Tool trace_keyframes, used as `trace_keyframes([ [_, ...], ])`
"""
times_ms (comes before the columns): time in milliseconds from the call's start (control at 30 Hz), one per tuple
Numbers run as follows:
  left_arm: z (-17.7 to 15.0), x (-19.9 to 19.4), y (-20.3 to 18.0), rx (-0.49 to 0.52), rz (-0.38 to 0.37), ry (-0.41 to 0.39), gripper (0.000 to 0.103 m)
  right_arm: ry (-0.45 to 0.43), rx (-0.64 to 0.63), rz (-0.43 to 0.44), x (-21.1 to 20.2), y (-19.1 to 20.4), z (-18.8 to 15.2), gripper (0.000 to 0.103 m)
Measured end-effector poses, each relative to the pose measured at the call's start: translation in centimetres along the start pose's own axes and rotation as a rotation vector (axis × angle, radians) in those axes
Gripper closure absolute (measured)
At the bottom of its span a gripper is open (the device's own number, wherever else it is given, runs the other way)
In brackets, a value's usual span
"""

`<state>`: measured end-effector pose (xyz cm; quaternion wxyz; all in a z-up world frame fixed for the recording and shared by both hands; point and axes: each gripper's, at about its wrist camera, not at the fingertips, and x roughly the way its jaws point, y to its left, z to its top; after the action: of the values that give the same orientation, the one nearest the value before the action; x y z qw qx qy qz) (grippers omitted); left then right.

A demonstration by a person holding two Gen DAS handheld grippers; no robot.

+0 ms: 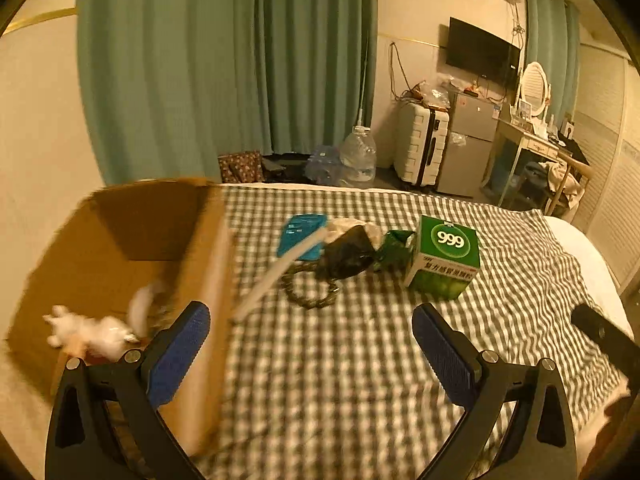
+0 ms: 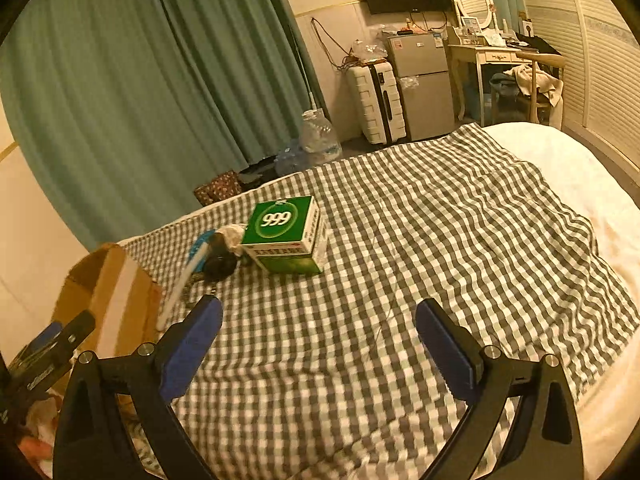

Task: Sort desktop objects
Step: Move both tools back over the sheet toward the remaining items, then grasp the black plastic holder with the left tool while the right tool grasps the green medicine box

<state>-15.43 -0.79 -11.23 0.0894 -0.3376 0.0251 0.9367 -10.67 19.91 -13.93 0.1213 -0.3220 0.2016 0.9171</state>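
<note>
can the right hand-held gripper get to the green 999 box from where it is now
Probably yes. The right hand-held gripper is open and empty, and only bare checked blanket lies between it and the green 999 box; the clutter sits on the box's left side.

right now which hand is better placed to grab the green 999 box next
Probably the right. In its view the green 999 box sits ahead with open checked cloth between. The left gripper hangs by the cardboard box. Both have open, empty jaws.
</note>
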Motion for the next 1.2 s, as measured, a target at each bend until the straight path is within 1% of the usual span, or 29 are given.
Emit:
trace_keyframes([
  [67,0.3,2.8,-1.5,0.009,0.009,0.008,0.000,-0.011,-0.013,-0.006,0.9,-0.4,0.0,0.005],
  [167,1.1,6.7,-2.7,0.016,0.062,0.023,0.000,-0.014,-0.052,-0.040,2.6,-1.4,-0.3,0.005],
  [233,2.1,10.3,-3.4,0.025,0.125,0.023,0.000,0.004,-0.063,-0.056,4.0,-2.4,-0.7,0.005],
  [267,2.2,11.3,-3.5,0.022,0.145,0.020,0.000,0.022,-0.064,-0.070,4.9,-2.9,-0.9,0.005],
  [300,2.7,12.9,-3.6,0.014,0.149,0.014,0.000,0.039,-0.060,-0.082,5.7,-3.6,-1.0,0.005],
  [367,3.2,15.5,-3.6,0.031,0.113,0.018,0.000,0.068,-0.051,-0.092,7.2,-4.5,-1.2,0.005],
  [433,3.0,17.6,-3.8,0.071,0.131,0.017,0.000,0.076,-0.043,-0.109,8.4,-5.1,-1.2,0.005],
  [467,3.0,18.1,-3.7,0.071,0.138,0.024,0.000,0.074,-0.036,-0.111,8.9,-5.1,-1.1,0.005],
  [500,2.8,18.7,-3.4,0.043,0.133,0.031,0.000,0.060,-0.024,-0.102,9.2,-5.1,-0.9,0.005],
  [533,2.7,19.2,-3.0,0.006,0.086,0.035,0.000,0.039,-0.017,-0.090,9.4,-4.8,-0.5,0.005],
  [567,2.7,19.8,-2.9,-0.007,0.061,0.044,0.000,0.015,-0.013,-0.088,9.7,-4.5,-0.2,0.005],
  [633,2.5,20.8,-2.7,-0.010,0.052,0.077,0.000,-0.038,-0.038,-0.066,10.3,-2.8,1.2,0.005],
  [700,1.7,21.4,-2.4,0.000,0.055,0.087,0.000,-0.063,-0.080,-0.028,11.3,-0.9,2.5,0.005],
  [733,1.4,21.9,-2.3,0.015,0.046,0.097,0.000,-0.075,-0.117,-0.003,11.8,0.1,3.2,0.005],
  [767,1.3,22.4,-2.4,0.026,0.053,0.111,0.000,-0.078,-0.162,0.013,12.1,0.8,3.9,0.005],
  [833,1.0,23.2,-2.0,0.024,0.060,0.154,0.000,-0.084,-0.301,0.037,12.9,2.2,5.3,0.005],
  [867,0.8,23.3,-1.9,0.020,0.048,0.157,0.000,-0.057,-0.380,0.068,13.4,2.7,6.1,0.005],
  [900,0.8,23.2,-1.8,0.020,0.040,0.153,0.000,-0.010,-0.501,0.086,14.0,3.4,7.1,0.005],
  [933,0.9,23.2,-1.9,0.028,0.039,0.148,0.000,0.025,-0.591,0.095,14.5,3.9,7.5,0.005],
  [967,1.0,23.0,-2.0,0.042,0.037,0.137,0.001,0.075,-0.708,0.103,14.9,4.6,8.0,0.005],
  [1000,1.2,22.7,-2.2,0.063,0.040,0.117,0.004,0.108,-0.788,0.107,15.4,5.1,8.1,0.005],
  [1067,1.5,21.9,-2.3,0.075,0.036,0.090,0.007,0.208,-0.969,0.129,16.3,6.4,8.0,0.005],
  [1133,1.7,21.7,-2.3,0.069,0.015,0.086,0.012,0.271,-1.065,0.142,17.2,7.3,7.6,0.005],
  [1167,1.7,21.5,-2.2,0.067,0.004,0.084,0.017,0.287,-1.099,0.147,17.5,7.6,7.3,0.005],
  [1200,1.7,21.3,-2.1,0.066,-0.005,0.081,0.025,0.321,-1.138,0.165,18.0,8.1,6.9,0.005],
])
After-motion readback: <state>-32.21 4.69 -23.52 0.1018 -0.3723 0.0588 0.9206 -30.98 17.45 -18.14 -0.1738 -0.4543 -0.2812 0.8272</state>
